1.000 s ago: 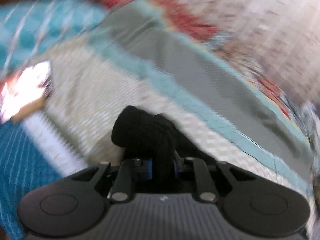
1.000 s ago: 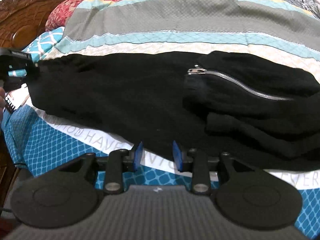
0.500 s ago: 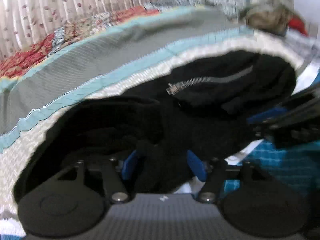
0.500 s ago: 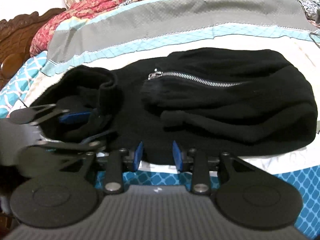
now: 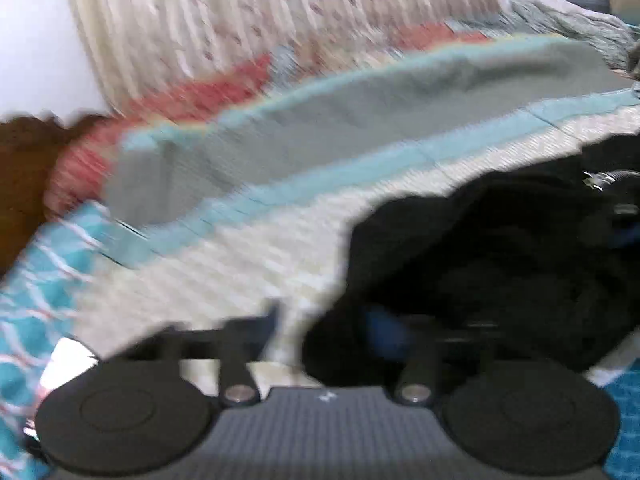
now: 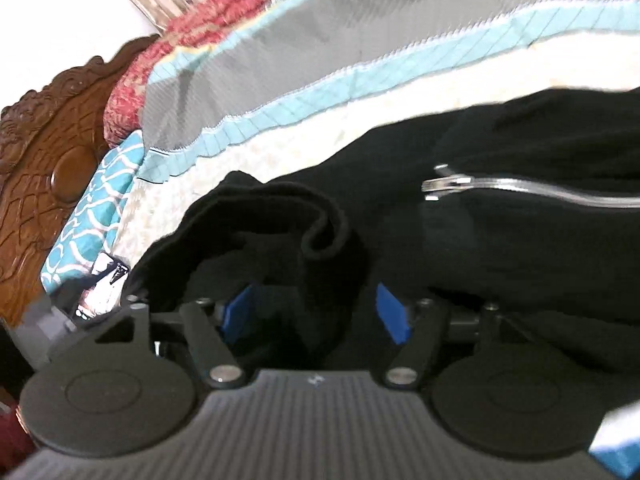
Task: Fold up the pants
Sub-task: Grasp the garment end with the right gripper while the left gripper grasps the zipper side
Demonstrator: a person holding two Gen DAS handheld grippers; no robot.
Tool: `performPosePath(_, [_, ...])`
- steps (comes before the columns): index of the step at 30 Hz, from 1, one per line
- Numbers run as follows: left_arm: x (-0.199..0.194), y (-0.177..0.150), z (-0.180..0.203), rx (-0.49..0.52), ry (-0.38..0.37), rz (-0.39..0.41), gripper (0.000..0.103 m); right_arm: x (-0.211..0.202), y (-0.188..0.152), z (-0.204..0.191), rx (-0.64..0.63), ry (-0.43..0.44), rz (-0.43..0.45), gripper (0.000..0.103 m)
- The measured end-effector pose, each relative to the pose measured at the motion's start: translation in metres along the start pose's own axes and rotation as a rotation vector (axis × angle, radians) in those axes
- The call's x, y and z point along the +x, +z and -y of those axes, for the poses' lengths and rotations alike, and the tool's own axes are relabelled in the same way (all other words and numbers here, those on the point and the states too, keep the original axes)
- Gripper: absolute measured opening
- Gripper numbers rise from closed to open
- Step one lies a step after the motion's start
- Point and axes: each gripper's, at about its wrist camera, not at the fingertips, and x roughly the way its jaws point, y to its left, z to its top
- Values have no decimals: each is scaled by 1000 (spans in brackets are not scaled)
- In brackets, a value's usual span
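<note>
The black pants (image 6: 500, 240) lie bunched on the bed, a silver zipper (image 6: 448, 184) showing on top. In the left wrist view the pants (image 5: 500, 264) fill the lower right. My left gripper (image 5: 324, 320) is open and empty at the pants' left edge; its right finger lies against the black cloth. The view is blurred. My right gripper (image 6: 316, 308) is open, its blue pads (image 6: 394, 316) spread either side of a folded ridge of the pants, not clamped on it.
A striped quilt (image 6: 320, 52) of grey, teal and cream covers the bed. A carved wooden headboard (image 6: 44, 168) stands at the left. A teal patterned sheet (image 5: 36, 280) lies at the near left. A curtain (image 5: 240, 12) hangs behind the bed.
My left gripper let go of the pants end, opened wide and swung left off the cloth. My right gripper opened wider and pushed forward over the folded pants edge.
</note>
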Motion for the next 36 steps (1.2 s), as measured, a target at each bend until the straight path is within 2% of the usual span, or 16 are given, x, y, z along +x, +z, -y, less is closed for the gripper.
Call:
performPosePath(1, [0, 1, -2, -26, -33, -13, 11, 10, 5, -5, -4, 9, -22, 36])
performPosePath(2, [-2, 3, -4, -53, -45, -12, 11, 20, 11, -13, -24, -11, -45, 18])
performPosePath(4, [-15, 11, -18, -145, -89, -3, 11, 22, 21, -25, -33, -1, -30, 17])
performPosePath(7, [-44, 24, -50, -384, -273, 37, 11, -10, 29, -29, 29, 196, 115, 17])
performPosePath(9, [-59, 36, -54, -441, -349, 82, 11, -25, 27, -29, 42, 220, 182, 17])
performPosePath(13, [-52, 61, 2, -307, -413, 84, 13, -11, 2, -9, 52, 30, 111, 17])
performPosePath(15, [-42, 60, 44, -185, -452, 44, 23, -8, -11, 6, 79, -49, 88, 18])
performPosePath(17, [-28, 50, 84, -68, -454, 1, 26, -22, -19, 22, 145, -33, 90, 21])
performPosePath(18, [-21, 45, 97, -15, -454, -31, 38, -31, -21, 29, 184, -34, 100, 23])
performPosePath(20, [-14, 35, 104, 15, -471, -68, 47, -50, -25, 40, 220, 5, 109, 25])
performPosePath(22, [-20, 29, 99, 24, -491, -50, 54, -76, -32, 40, 195, -10, 150, 32])
performPosePath(24, [-34, 28, 87, 19, -527, -40, 62, -100, -39, 34, 139, -8, 200, 32])
performPosePath(28, [-73, 27, 53, -56, -669, 42, 66, -110, -24, 12, 50, 21, 246, 32])
performPosePath(32, [-78, 28, 10, -210, -605, 129, 64, -86, 12, -6, -34, 73, 215, 32])
performPosePath(34, [-57, 30, -1, -294, -570, 70, 58, -55, 25, -11, -32, 107, 165, 32])
performPosePath(36, [-31, 31, -1, -332, -568, -1, 48, -18, 32, -5, 0, 66, 81, 29])
